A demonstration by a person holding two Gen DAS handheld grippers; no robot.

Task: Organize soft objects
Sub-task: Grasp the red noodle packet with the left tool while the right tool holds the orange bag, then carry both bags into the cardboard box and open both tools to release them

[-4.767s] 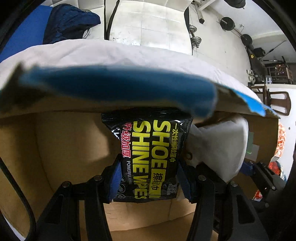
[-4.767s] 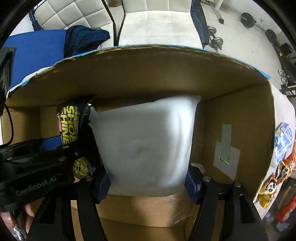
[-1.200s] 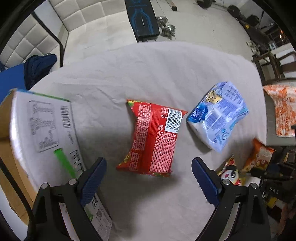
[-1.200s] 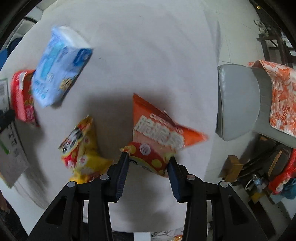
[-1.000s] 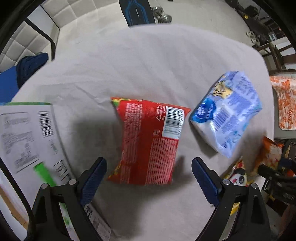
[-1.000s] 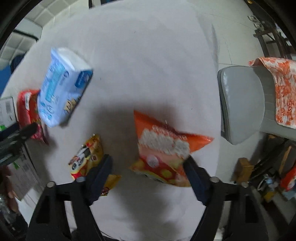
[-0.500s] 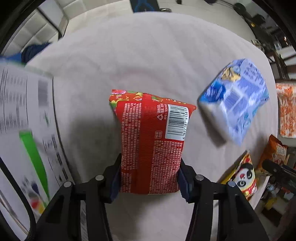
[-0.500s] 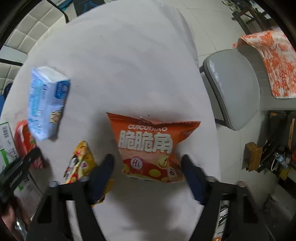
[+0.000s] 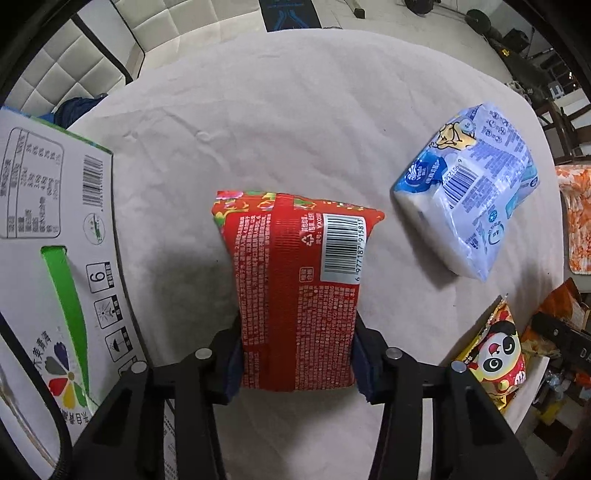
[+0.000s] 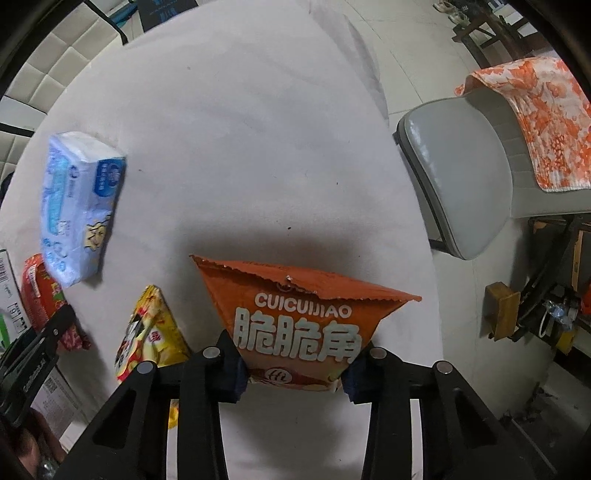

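Now the left gripper [image 9: 297, 363] clamps the red packet [image 9: 295, 291] beside the cardboard box [image 9: 55, 240] at the table's [image 9: 295, 110] left edge. Meanwhile the right gripper [image 10: 293, 373] pinches the orange snack bag [image 10: 299, 325] near the right edge.

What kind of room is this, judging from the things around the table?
Probably a home room also used as a gym: barbell weights lie on the tiled floor, a grey chair stands beside the cloth-covered table, and a tufted sofa stands behind.

left claw [image 9: 297, 363]: clamped, loaded; right claw [image 10: 293, 373]: clamped, loaded
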